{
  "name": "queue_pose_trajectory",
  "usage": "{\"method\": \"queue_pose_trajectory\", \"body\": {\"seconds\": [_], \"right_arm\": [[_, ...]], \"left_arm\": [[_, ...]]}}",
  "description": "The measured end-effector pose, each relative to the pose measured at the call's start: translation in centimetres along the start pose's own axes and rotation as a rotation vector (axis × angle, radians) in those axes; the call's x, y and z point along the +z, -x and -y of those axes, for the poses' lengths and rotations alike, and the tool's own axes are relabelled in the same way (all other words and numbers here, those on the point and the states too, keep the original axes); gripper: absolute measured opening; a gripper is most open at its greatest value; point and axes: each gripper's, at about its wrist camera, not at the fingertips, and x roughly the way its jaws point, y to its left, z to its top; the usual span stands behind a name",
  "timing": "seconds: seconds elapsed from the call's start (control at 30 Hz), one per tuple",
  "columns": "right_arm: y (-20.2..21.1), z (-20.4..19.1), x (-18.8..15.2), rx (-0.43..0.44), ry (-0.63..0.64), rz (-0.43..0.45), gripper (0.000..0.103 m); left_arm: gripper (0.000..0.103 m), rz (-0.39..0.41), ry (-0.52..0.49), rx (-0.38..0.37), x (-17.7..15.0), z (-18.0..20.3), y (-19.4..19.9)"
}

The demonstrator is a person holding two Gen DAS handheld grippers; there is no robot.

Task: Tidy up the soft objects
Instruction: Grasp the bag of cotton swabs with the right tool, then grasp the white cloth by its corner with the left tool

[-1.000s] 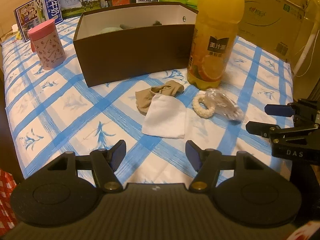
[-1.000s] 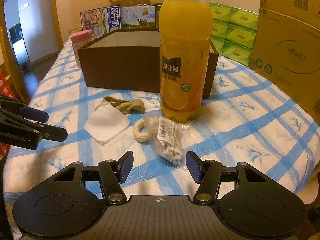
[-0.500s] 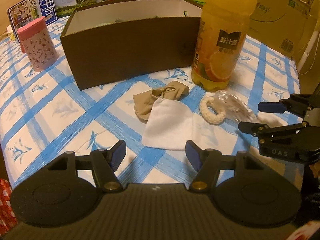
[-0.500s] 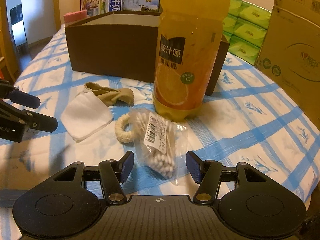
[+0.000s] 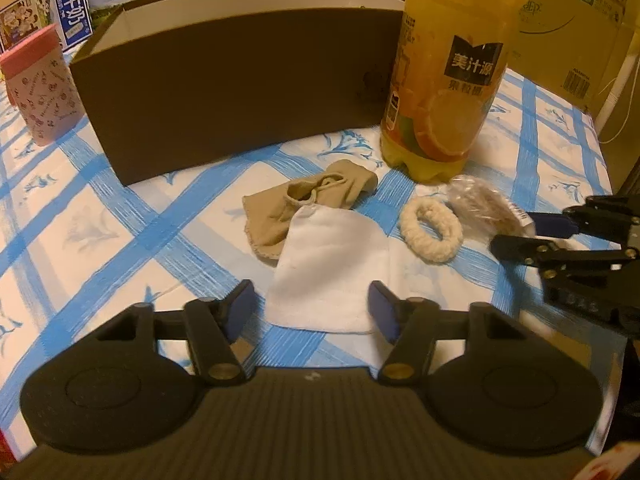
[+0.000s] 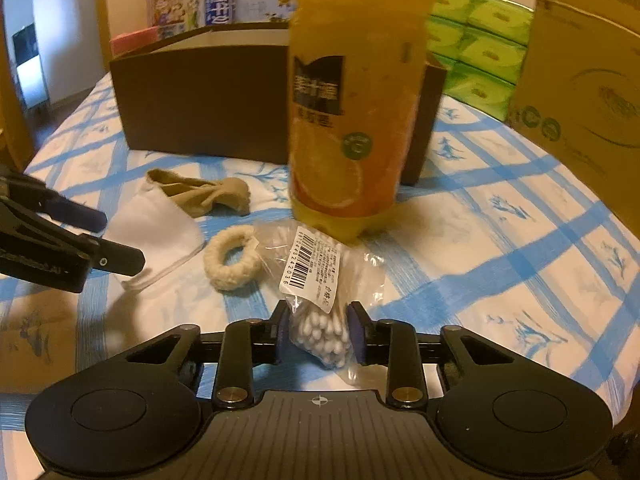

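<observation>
Right wrist view: we are closing our right gripper [image 6: 320, 334] on the bag of cotton swabs [image 6: 320, 292], pads already pressing it. Our left gripper [image 5: 310, 310] is narrowing around the white cloth's [image 5: 332, 268] near edge, untouched, beside the tan sock [image 5: 304, 204] and cream hair tie [image 5: 432, 232] before the brown box [image 5: 240, 96].

Tablecloth [image 5: 120, 240]: matt woven cloth. Swab bag [image 6: 320, 280]: clear glossy plastic, paper label. Hair tie [image 5: 431, 236]: fuzzy, rough. White cloth [image 5: 332, 276]: soft, matt. Box [image 5: 240, 92]: matt card.
</observation>
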Motion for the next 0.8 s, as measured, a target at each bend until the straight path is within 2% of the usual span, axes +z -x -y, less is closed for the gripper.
{"method": "queue_pose_trajectory", "body": {"seconds": [0.07, 0.13, 0.2, 0.3, 0.43, 0.53, 0.6, 0.63, 0.7, 0.8], "right_arm": [[0.5, 0.3, -0.2, -0.011, -0.018, -0.001, 0.028], [1.0, 0.6, -0.4, -0.019, -0.033, -0.007, 0.028], [1.5, 0.7, -0.7, -0.027, -0.044, -0.013, 0.028], [2.3, 0.7, -1.2, -0.026, -0.047, -0.028, 0.028], [3.2, 0.0, -2.1, -0.012, -0.036, -0.048, 0.028], [3.7, -0.6, -2.7, 0.004, -0.031, -0.056, 0.03], [3.6, -0.9, -2.9, 0.004, -0.021, -0.064, 0.042], [3.5, -1.0, -2.9, 0.002, -0.017, -0.069, 0.045], [3.3, -1.0, -2.8, -0.007, -0.023, -0.064, 0.056], [3.0, -0.8, -2.5, -0.014, -0.038, -0.059, 0.06]], "left_arm": [[0.048, 0.0, 0.01, -0.015, -0.1, -0.1, -0.3], [0.038, 0.015, 0.007, -0.021, -0.2, 0.0, -0.2], [0.011, 0.012, 0.012, -0.048, -0.3, 0.1, 0.0], [0.005, -0.019, 0.06, -0.111, -0.7, -0.3, 0.6], [0.005, -0.045, 0.054, -0.115, -2.3, 0.0, 2.1], [0.01, -0.055, 0.055, -0.097, -3.2, -0.1, 3.1], [0.032, -0.049, 0.073, -0.082, -3.4, -0.4, 3.3], [0.036, -0.046, 0.08, -0.078, -3.2, -0.4, 3.2], [0.04, -0.042, 0.088, -0.073, -2.9, -0.6, 2.9], [0.04, -0.045, 0.09, -0.082, -2.2, -0.6, 2.0]]}}
